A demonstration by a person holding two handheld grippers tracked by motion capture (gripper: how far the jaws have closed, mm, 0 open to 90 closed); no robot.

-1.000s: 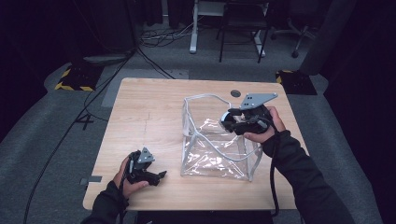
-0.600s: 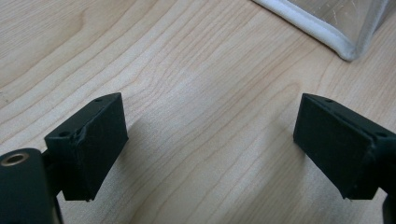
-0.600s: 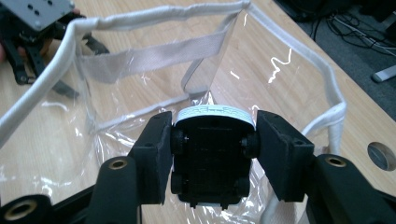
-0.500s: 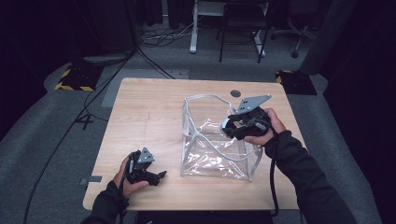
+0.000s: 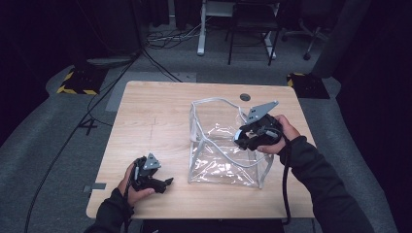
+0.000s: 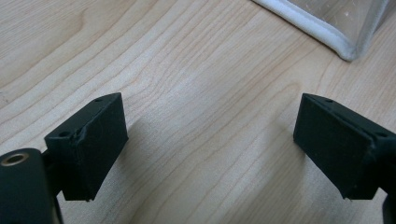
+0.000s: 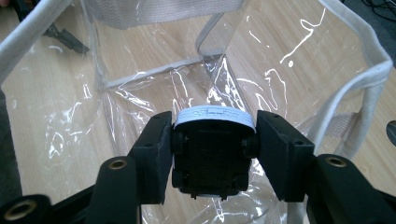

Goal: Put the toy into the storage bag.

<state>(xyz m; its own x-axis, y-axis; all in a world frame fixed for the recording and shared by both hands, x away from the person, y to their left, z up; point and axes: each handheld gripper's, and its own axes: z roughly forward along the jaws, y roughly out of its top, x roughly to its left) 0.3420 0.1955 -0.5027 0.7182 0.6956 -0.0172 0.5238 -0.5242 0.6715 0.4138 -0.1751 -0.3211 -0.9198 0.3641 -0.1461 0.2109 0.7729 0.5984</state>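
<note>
Toy car (image 7: 212,154) pinched in right tongs (image 7: 212,140), held over open clear bag (image 5: 214,160) near worktop's right edge, not yet dropped in; left tongs (image 6: 210,144) spread, idle at front-left corner

A small black toy car (image 7: 212,151) with a white edge is clamped between the jaws of the right gripper (image 7: 212,140), held over the open clear plastic bag (image 7: 140,70) with white trim

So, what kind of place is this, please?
Probably an office or lab set up for recording: a wooden table on grey carpet, a desk frame and office chair behind, and yellow-black hazard-marked bases.
</note>
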